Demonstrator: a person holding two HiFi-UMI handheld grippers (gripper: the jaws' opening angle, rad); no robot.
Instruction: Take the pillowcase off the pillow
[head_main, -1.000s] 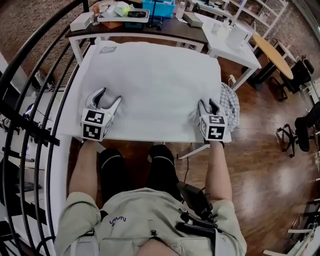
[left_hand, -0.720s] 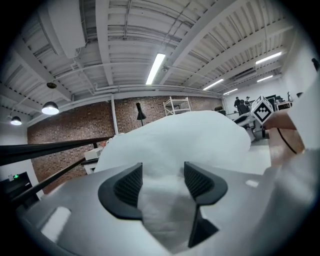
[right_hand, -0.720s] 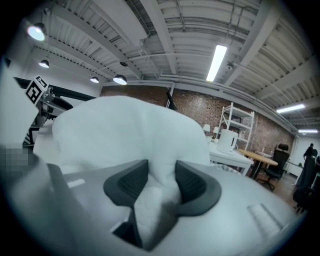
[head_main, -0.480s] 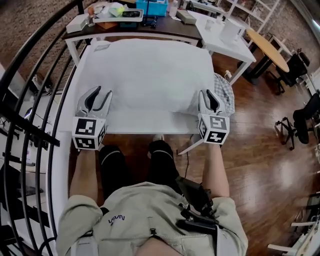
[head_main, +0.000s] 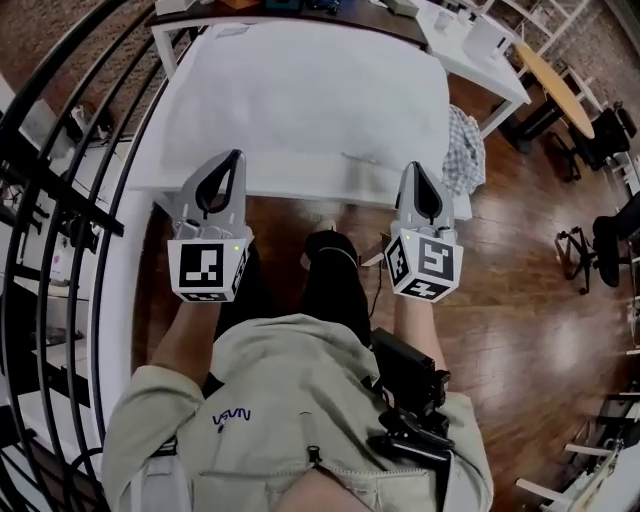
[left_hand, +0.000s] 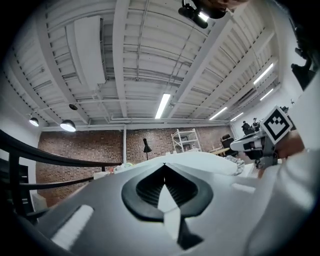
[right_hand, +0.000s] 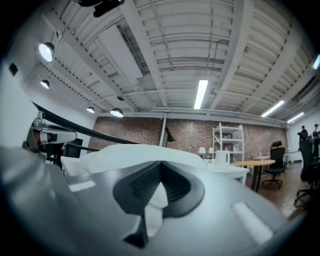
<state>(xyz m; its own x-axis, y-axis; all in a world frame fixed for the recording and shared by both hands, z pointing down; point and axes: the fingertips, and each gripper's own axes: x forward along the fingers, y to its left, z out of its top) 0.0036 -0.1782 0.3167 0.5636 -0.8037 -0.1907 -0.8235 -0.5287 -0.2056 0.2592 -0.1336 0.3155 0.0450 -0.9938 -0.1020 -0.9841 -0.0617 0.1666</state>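
Pulled back toward the body and raised since a second earlier: left gripper (head_main: 235, 157) and right gripper (head_main: 415, 167), fingers just closed, white sliver between, possibly cloth. Lay just ahead on the bench (head_main: 155, 165): pillowcase (head_main: 310, 100), unremoved, long axis crosswise, equally near both.

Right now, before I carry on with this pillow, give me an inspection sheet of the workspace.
Surface: white table, mostly covered by the pillow.
Job's things: pillow lies flat; whether its case is on, cannot tell.
Clutter: checked cloth beside the table's right edge.
Grippers: left hand-held gripper and right hand-held gripper by the near edge, jaws just closed, together; no cloth seen pulled from them.
Cables: nothing seen on the table.
Surroundings: black railing on the left, wooden floor, white side table far right.
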